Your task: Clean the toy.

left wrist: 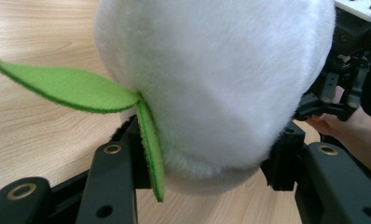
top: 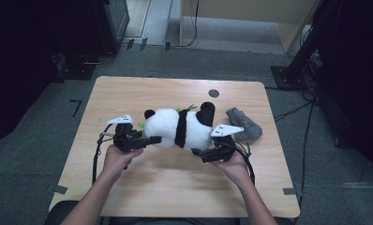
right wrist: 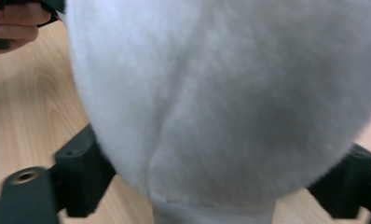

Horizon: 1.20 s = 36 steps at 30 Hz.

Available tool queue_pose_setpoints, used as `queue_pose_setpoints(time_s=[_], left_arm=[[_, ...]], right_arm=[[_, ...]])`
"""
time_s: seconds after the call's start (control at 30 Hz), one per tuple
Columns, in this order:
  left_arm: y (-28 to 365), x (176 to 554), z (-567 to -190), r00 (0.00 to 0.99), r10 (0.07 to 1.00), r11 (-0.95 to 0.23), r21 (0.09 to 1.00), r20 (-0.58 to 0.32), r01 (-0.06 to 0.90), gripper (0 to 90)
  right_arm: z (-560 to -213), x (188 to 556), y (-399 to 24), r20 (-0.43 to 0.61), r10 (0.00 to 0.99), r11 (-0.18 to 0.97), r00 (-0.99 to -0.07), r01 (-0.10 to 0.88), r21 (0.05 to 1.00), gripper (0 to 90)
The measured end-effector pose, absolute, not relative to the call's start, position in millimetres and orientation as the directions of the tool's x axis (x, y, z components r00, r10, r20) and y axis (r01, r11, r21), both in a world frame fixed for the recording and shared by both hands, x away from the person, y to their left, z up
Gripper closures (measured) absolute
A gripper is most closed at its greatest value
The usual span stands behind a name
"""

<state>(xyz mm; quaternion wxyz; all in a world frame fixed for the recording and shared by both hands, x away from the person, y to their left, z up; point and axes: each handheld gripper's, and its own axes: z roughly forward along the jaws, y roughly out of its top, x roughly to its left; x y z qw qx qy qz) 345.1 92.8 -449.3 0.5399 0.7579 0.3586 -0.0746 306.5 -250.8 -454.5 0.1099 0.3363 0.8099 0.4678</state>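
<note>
Evidently the panda, lying mid-table, is clamped by the left gripper at one end and the right gripper at the other; soft and light, it is best held by its bulk.

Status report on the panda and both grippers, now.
Left gripper clamped on plush panda at one end. Right gripper jaws astride the other end, grip unclear. Panda lying on table. Grey mitten beside it, apart.

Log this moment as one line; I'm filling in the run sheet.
toy: panda plush lying on table | left hand-held gripper: clamped on plush | right hand-held gripper: jaws around plush, grip unclear | aside: grey mitten
</note>
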Motion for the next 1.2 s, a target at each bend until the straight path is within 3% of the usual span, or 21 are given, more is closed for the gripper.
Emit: queue_pose_setpoints(time_s=[0.07,0.13,0.23,0.37,0.6,0.97,1.07,1.2], left_arm=[[92,346,-451,0.722,0.473,-0.174,0.749,-0.506,0.639,47.2],[91,347,-453,0.716,0.485,-0.197,0.735,-0.502,0.649,43.8],[91,347,-454,0.721,0.495,-0.205,0.741,-0.485,0.64,34.8],[94,344,-452,0.763,0.517,-0.228,0.796,-0.389,0.561,28.5],[94,341,-453,0.779,0.509,-0.258,0.799,-0.365,0.543,28.9],[95,340,-455,0.761,0.532,-0.237,0.797,-0.371,0.555,29.4],[96,339,-453,0.753,0.541,-0.233,0.794,-0.374,0.562,35.2],[98,337,-451,0.741,0.546,-0.213,0.791,-0.391,0.574,39.1]], right_arm=[[-454,306,-252,0.124,0.651,0.346,-0.749,0.438,0.83,26.7],[-452,307,-254,0.135,0.656,0.337,-0.742,0.449,0.828,31.1],[-450,310,-256,0.169,0.657,0.323,-0.735,0.477,0.818,32.8],[-446,314,-258,0.236,0.664,0.284,-0.709,0.531,0.798,33.3],[-439,314,-264,0.361,0.655,0.166,-0.664,0.592,0.789,26.2],[-438,315,-263,0.381,0.653,0.172,-0.654,0.618,0.767,20.8],[-438,317,-265,0.421,0.631,0.168,-0.651,0.645,0.745,20.9],[-436,315,-267,0.399,0.609,0.193,-0.686,0.616,0.764,20.9]])
